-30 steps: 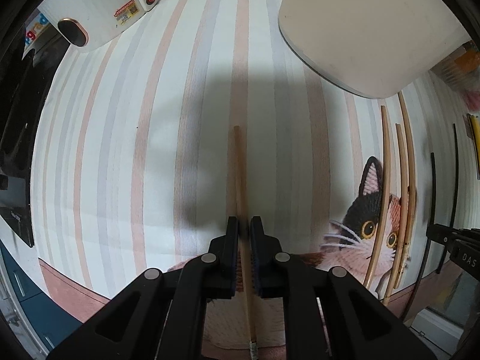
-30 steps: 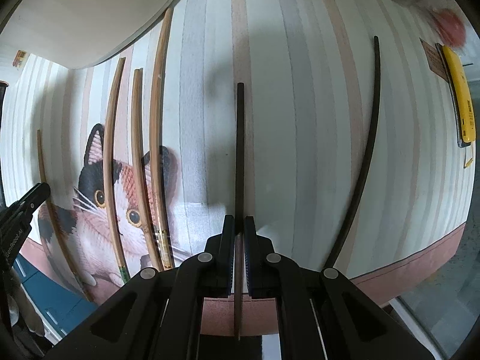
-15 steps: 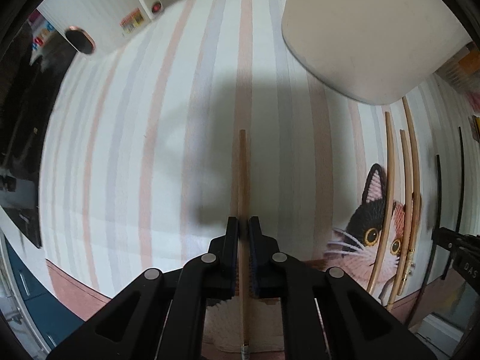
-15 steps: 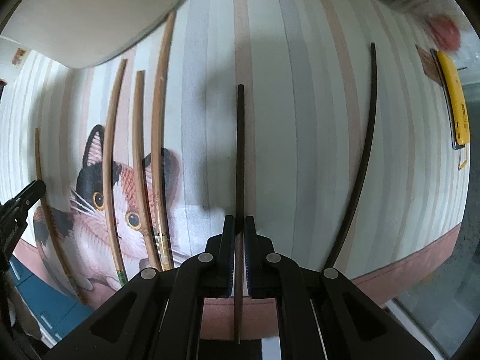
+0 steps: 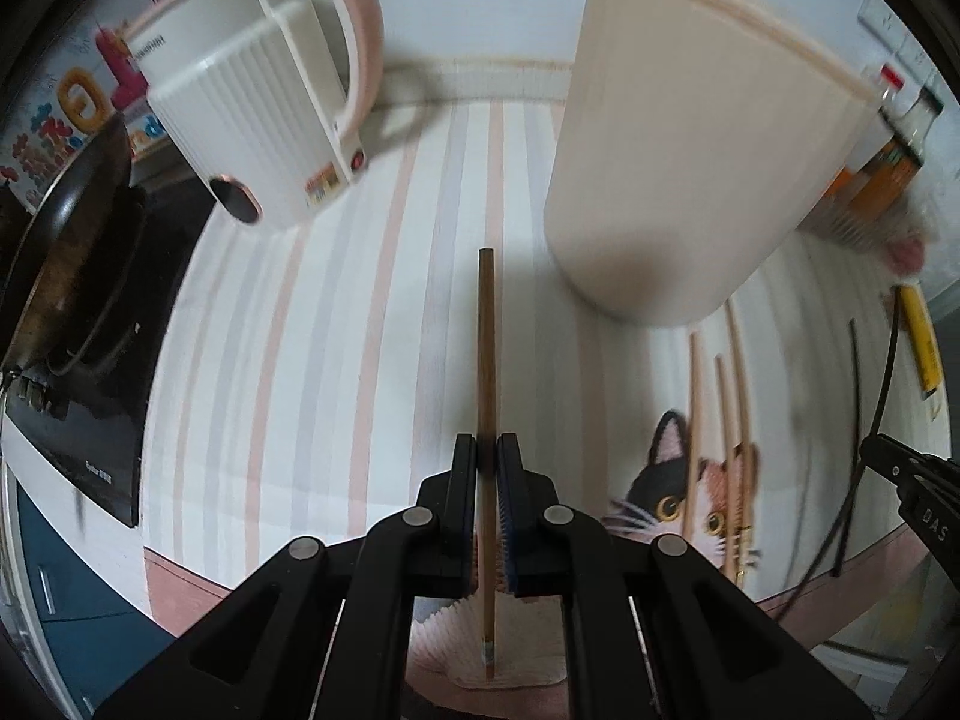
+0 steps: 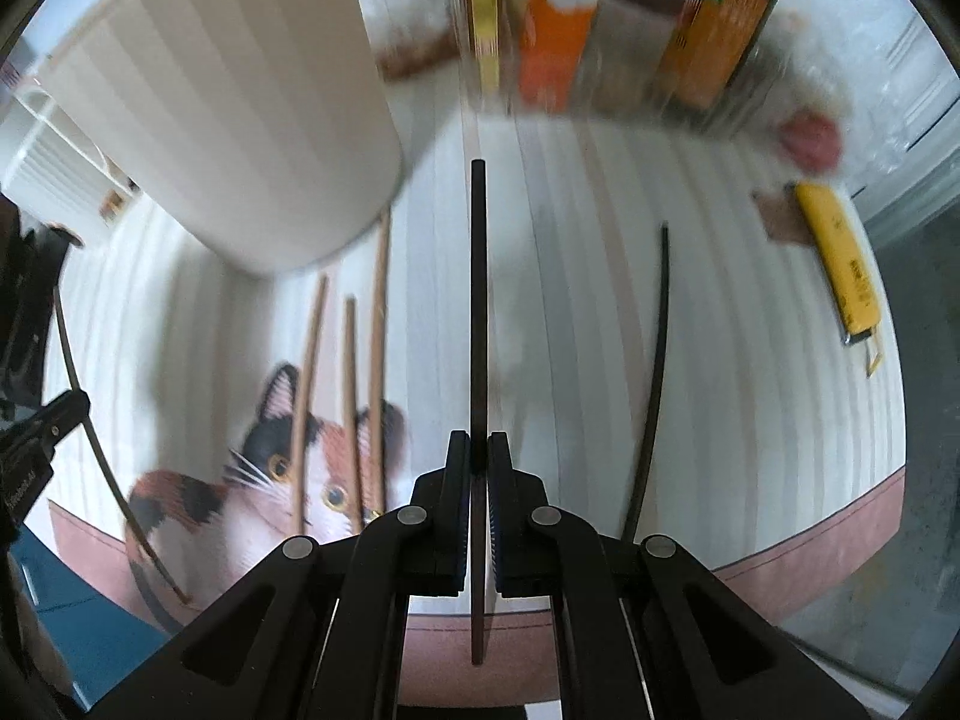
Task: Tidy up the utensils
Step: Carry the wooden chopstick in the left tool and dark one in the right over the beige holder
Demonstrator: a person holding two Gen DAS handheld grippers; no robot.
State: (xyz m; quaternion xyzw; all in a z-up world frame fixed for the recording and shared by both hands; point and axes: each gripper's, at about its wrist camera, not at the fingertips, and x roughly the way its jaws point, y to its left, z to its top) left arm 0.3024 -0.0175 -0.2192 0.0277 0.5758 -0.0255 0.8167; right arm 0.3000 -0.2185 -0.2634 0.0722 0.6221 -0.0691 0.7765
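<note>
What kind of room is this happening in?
Most likely a home kitchen counter. A gas stove with a dark pan sits at the left, a white electric kettle stands behind, and condiment bottles line the back, beyond a cat-print mat.

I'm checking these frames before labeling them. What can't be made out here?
- Holder contents: left wrist view, its wall hides all but two stick tips at the top edge.
- Bottles labels: right wrist view, motion blur.
- Black chopstick rear end: right wrist view, behind the right gripper.
</note>
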